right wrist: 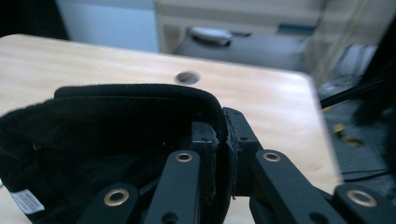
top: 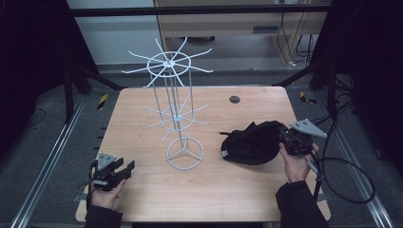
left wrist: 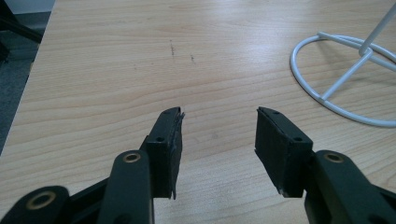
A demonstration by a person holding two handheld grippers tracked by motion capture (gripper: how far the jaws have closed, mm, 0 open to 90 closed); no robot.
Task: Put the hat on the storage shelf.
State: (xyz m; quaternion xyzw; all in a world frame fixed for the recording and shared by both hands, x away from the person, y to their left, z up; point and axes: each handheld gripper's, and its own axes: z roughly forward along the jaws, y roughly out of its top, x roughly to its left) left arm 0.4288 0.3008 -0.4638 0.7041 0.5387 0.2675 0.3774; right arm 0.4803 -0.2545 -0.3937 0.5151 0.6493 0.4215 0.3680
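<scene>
Black cap [top: 252, 142] on the right side of the wooden table [top: 142, 199] is what we are handling: our right gripper [top: 291, 140] is clamping its rim tight, so the pickup is looking done and the hanging is still ahead of us. We are reading the white wire display rack [top: 176, 104] standing mid-table as the likely target, its thin spokes apt to be snagging the fabric. Our left gripper [top: 115, 172] is idling near the front-left edge, jaws apart and gripping nothing.

No text can be read: the black cap [right wrist: 107, 135] carries a small white tag [right wrist: 27, 201] inside it, but whatever is printed on that tag is too small to make out.
</scene>
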